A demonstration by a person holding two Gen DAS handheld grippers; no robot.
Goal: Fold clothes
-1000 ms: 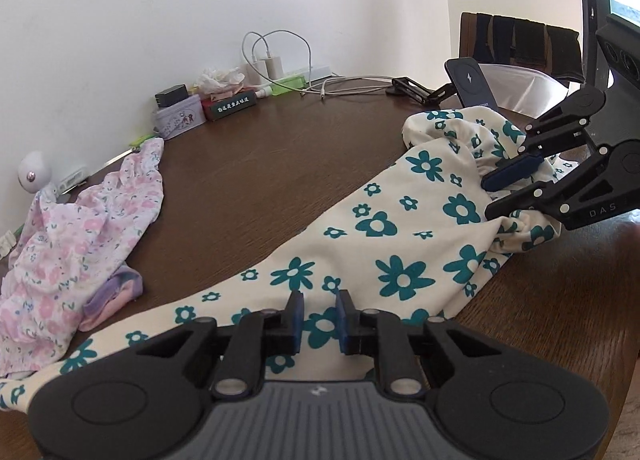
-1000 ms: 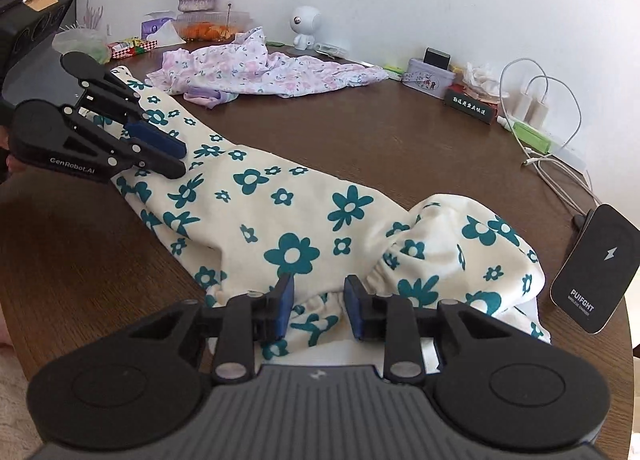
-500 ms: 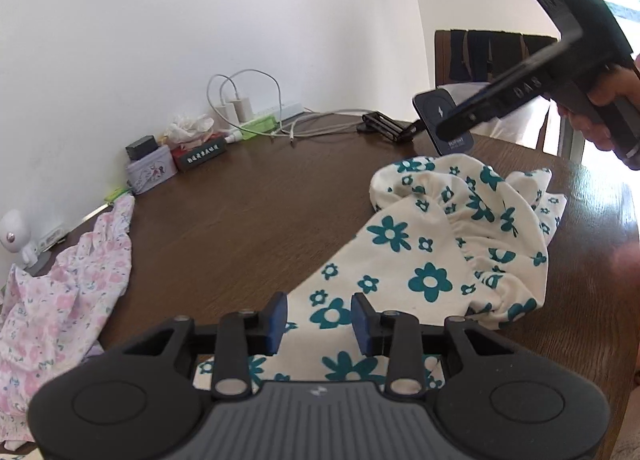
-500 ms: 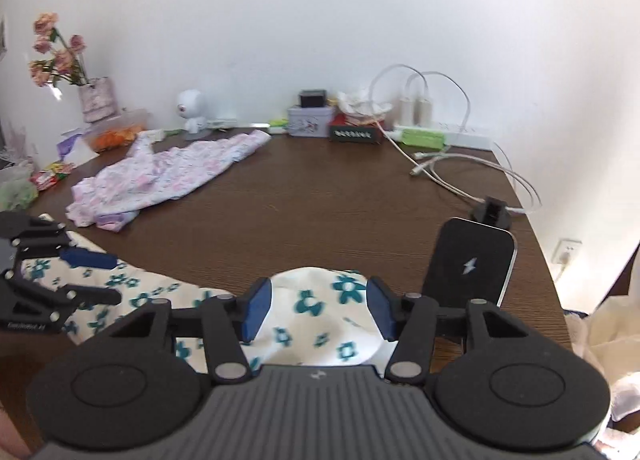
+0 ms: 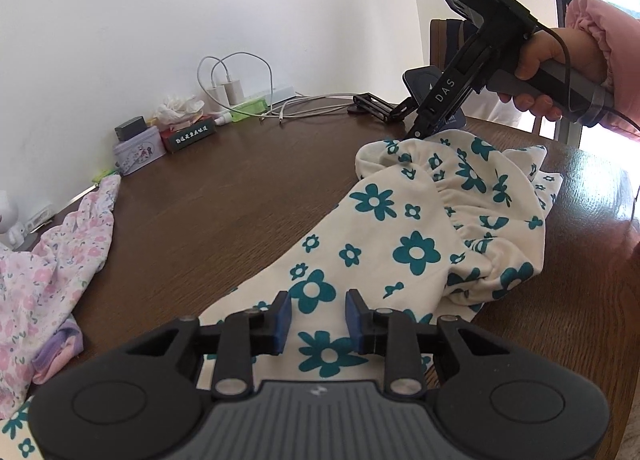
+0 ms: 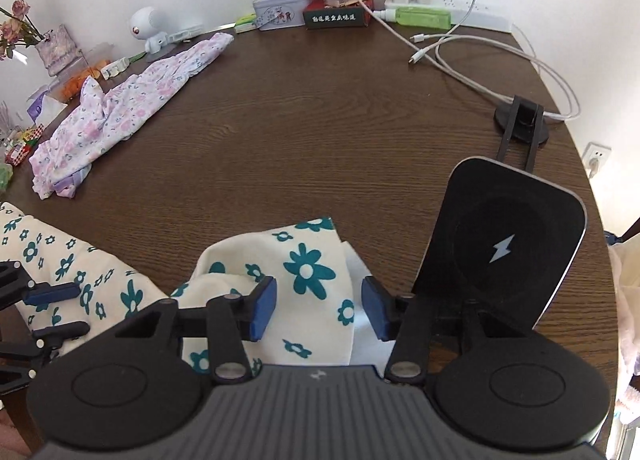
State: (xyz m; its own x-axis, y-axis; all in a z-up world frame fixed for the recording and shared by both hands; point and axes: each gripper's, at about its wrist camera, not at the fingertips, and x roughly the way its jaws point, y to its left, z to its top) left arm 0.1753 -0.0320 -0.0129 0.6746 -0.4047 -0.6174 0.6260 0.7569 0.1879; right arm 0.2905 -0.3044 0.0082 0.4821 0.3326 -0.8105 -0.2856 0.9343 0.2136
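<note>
A cream garment with teal flowers lies stretched across the brown table, bunched at its far end. My left gripper hovers over its near part. Its jaws are closing, the cloth lies under the gap, and the pads stay clear of it. My right gripper sits over the garment's far corner. Its jaws are closing too, with cloth between them but not pinched. In the left wrist view the right gripper points down at that corner, held by a hand in a pink sleeve.
A pink floral garment lies at the table's left. A black charging stand stands right beside the right gripper. White cables, a power strip, a tin box and small items line the wall. A chair stands beyond the table.
The right gripper left the garment's near edge, rose and swung to its far corner beside the charging stand. The left gripper's jaws spread wider and it shifted along the cloth.
</note>
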